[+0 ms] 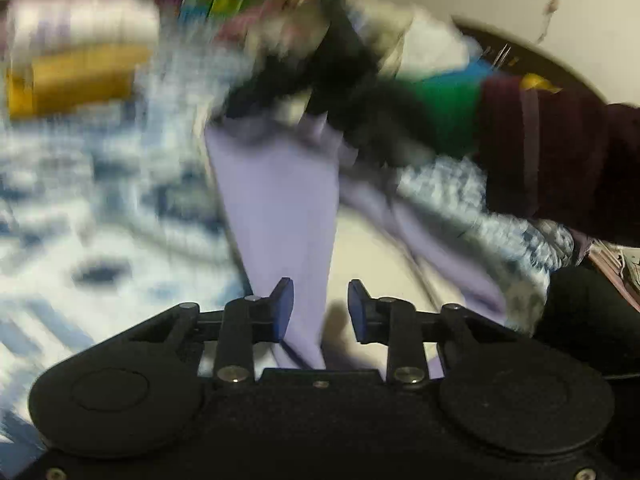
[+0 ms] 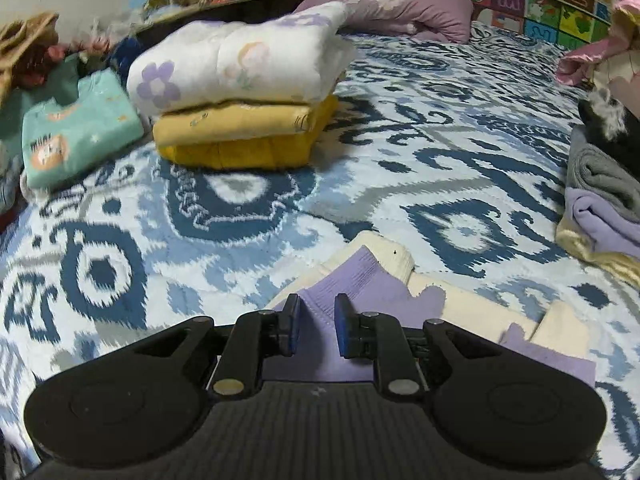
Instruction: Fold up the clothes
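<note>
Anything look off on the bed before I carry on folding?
Mostly tidy. The white floral bundle on the yellow stack overhangs and leans left. An unfolded heap sits at the bed's right edge. The left wrist view is too blurred to judge.

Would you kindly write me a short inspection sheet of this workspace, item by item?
Surface: bed with blue and white patterned bedspread.
Job's things: lilac and cream garment lies flat before the right tongs; a lilac fabric strip runs between the left tongs.
Clutter: folded stack, white floral quilt on yellow items; teal printed top; grey and lilac pile; purple floral pillow.
Grippers: both tongs open; whether the left fingers touch the strip is unclear, since that view is blurred.
Cables: nothing seen.
Surroundings: alphabet play mat upright behind the bed; a dark maroon sleeve in the left view.
</note>
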Available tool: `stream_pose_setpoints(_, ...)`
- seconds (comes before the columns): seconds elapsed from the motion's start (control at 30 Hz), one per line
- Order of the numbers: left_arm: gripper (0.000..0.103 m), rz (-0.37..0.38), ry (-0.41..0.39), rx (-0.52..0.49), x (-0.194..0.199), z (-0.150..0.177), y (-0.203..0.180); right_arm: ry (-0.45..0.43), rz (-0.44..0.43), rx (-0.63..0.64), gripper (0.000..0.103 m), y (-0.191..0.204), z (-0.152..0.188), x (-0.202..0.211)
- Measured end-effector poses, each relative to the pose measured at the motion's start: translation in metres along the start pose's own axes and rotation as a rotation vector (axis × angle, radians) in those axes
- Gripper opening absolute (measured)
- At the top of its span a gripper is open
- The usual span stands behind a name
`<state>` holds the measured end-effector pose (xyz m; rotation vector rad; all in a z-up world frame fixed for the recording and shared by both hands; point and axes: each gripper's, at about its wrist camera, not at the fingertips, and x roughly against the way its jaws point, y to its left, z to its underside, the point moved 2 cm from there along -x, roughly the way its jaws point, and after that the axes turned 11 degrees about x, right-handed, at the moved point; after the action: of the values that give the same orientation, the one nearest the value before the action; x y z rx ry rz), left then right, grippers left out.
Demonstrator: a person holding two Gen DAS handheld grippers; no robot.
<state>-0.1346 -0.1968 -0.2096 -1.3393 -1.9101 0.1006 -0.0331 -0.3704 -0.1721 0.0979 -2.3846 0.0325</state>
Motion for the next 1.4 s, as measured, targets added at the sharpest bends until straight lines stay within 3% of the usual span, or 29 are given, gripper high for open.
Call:
stream_pose_setpoints(0.17,0.026,0.040,0.022,-0.038,0.001,0.003,-0.010,-0.073,0.009,-0.058,0.021,-0.013,0.003,0.033)
stream_pose_setpoints(0.33,0.026,0.009,-0.078,0.031,0.024,-0.005,0.010,-0.113,-0.045,-0.070,0.021,-0.003,0.022,0.069)
stream_pose_setpoints(0.47,0.026,-0.008,-0.130,0.086,0.036,-0.008,0.022,-0.081,-0.069,-0.010,0.021,0.023,0.044,0.078)
stream_pose_setpoints(0.57,0.025,-0.010,-0.117,0.076,0.029,-0.008,0.018,-0.039,-0.033,-0.005,0.021,0.028,0.064,0.071)
stream_pose_setpoints(0.63,0.024,-0.030,-0.066,0.052,0.017,-0.005,0.014,-0.022,-0.002,-0.026,0.020,0.025,0.076,0.068)
stream_pose_setpoints(0.77,0.024,-0.042,-0.034,0.050,0.014,-0.004,0.013,-0.038,0.033,-0.046,0.020,0.024,0.086,0.076)
stream_pose_setpoints(0.87,0.024,-0.013,-0.094,0.119,0.032,-0.009,0.022,-0.097,0.038,-0.064,0.021,0.027,0.081,0.096)
stream_pose_setpoints(1.03,0.024,0.037,-0.185,0.153,0.046,-0.014,0.019,-0.107,0.031,-0.064,0.022,0.044,0.089,0.101)
stream_pose_setpoints(1.17,0.024,0.014,-0.115,0.111,0.027,-0.013,0.008,-0.111,0.025,-0.063,0.027,0.058,0.096,0.105)
stream_pose_setpoints(1.27,0.023,-0.066,0.024,0.035,-0.002,-0.002,0.000,-0.115,0.021,-0.062,0.027,0.069,0.101,0.107)
stream_pose_setpoints(1.4,0.023,-0.037,-0.012,0.011,0.004,-0.004,-0.008,-0.129,0.021,-0.063,0.030,0.080,0.106,0.113)
